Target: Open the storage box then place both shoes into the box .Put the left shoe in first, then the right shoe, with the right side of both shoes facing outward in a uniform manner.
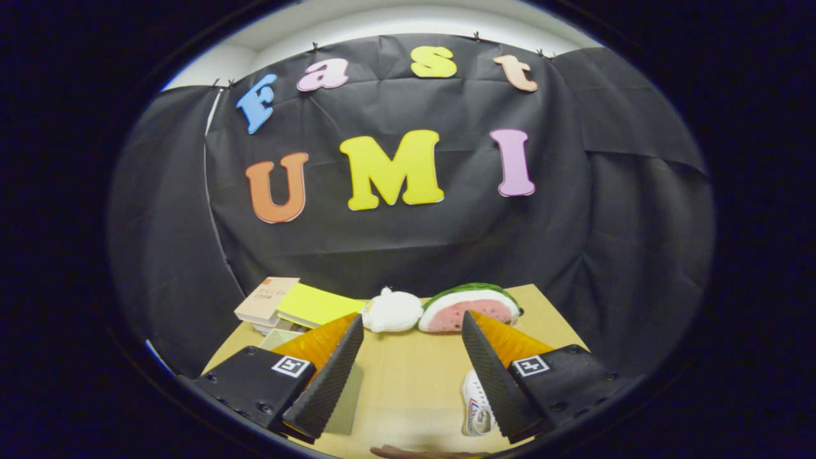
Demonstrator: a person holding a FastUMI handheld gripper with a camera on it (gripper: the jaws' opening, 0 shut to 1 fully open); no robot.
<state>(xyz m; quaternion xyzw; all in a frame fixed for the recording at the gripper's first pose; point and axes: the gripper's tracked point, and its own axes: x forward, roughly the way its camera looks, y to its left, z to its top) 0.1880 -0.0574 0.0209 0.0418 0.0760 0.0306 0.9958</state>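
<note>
Two fingers of the gripper (413,373) stand wide apart above the table (408,382), holding nothing, angled slightly down toward the far edge. A white shoe (477,408) lies on the table just beside and partly under the right finger. Beyond the fingers, at the table's far edge, sit a watermelon-slice toy (470,307), a white plush (392,311), and stacked books (287,303), with a yellow one on top. A pale flat object beside the left finger cannot be identified.
</note>
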